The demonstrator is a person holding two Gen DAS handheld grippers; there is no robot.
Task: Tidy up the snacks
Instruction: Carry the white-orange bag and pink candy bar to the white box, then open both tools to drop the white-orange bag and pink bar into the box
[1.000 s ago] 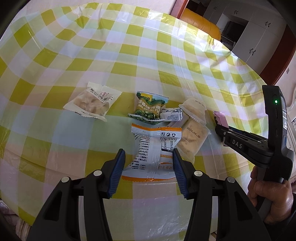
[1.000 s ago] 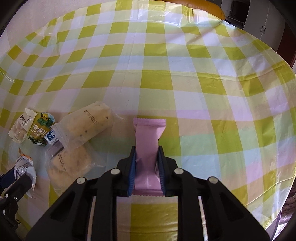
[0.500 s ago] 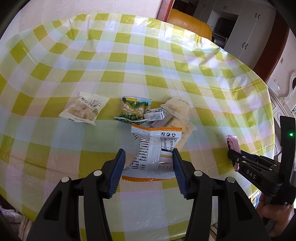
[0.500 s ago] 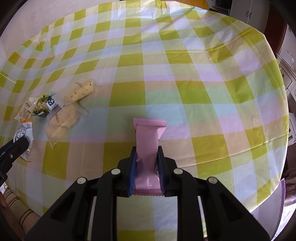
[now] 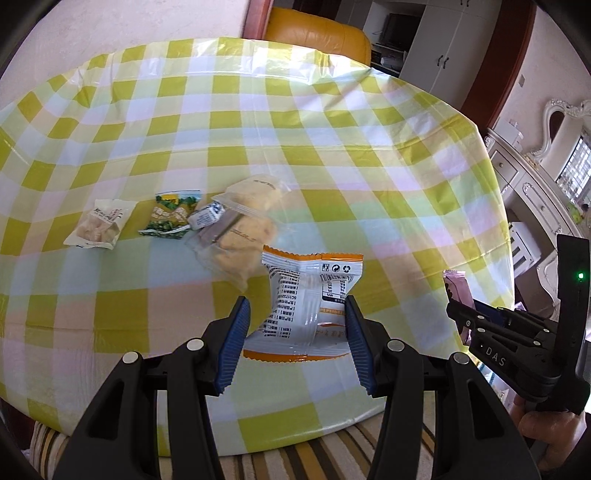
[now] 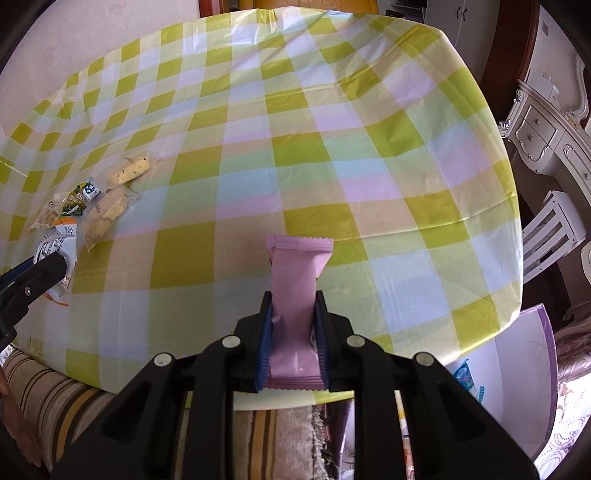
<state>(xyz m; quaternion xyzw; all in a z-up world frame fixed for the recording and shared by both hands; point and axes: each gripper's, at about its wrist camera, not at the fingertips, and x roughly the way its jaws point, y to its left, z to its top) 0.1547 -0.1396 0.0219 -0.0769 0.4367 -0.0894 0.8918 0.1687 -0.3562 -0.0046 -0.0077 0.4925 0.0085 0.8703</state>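
Note:
My left gripper is shut on a white and orange snack packet and holds it above the table's near edge. My right gripper is shut on a pink snack bar, also lifted above the near edge. On the checked tablecloth lie a beige cracker packet, a green pea packet, a small white packet and two clear-wrapped biscuits. The right gripper shows at the right in the left wrist view.
An orange chair stands behind the table. White cabinets are at the back right. A striped rug lies below the near edge. A white box with a purple rim sits on the floor at the right.
Both grippers have pulled back and up from the table with their packets still held. The remaining snacks now appear farther away and to the left.

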